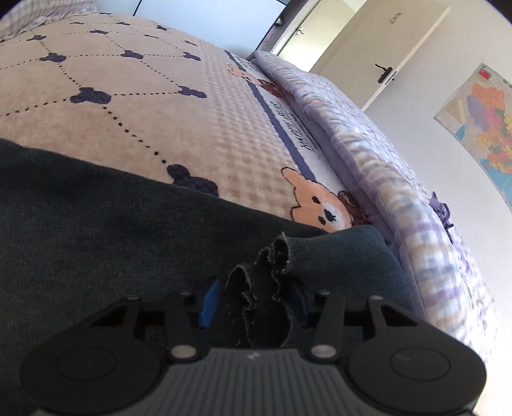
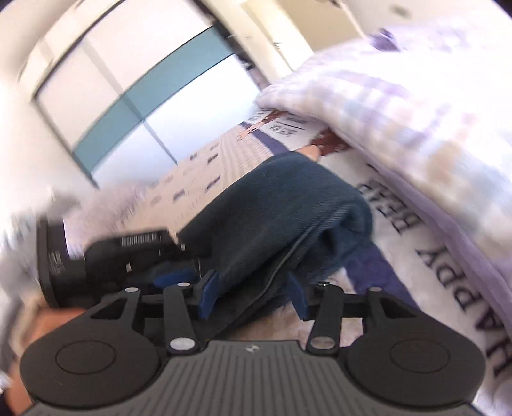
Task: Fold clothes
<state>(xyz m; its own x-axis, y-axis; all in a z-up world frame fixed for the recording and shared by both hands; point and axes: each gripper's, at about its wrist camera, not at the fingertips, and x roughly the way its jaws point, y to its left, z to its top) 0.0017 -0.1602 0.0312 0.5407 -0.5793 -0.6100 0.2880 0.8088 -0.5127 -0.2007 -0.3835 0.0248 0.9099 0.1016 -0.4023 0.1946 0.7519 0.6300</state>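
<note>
Bedroom setting: your work surface is a beige fleece blanket (image 1: pixel 134 128) with a white border printed "HAPPY BEAR" beside bear figures. Your dark teal garment (image 1: pixel 96 230) lies on that blanket near the border. Your left gripper (image 1: pixel 252 307) has its blue pads closed on a bunched, frayed garment edge. Your right gripper (image 2: pixel 252 297) straddles a seamed fold; whether its pads press cannot be told.

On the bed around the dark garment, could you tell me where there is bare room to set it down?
Bare blanket lies beyond the dark garment, stretching up to the checked pillow. The lettered strip between garment and lilac quilt is narrow. It is crowded at the garment's near edge, where the left gripper and right gripper straddle bunched cloth.
</note>
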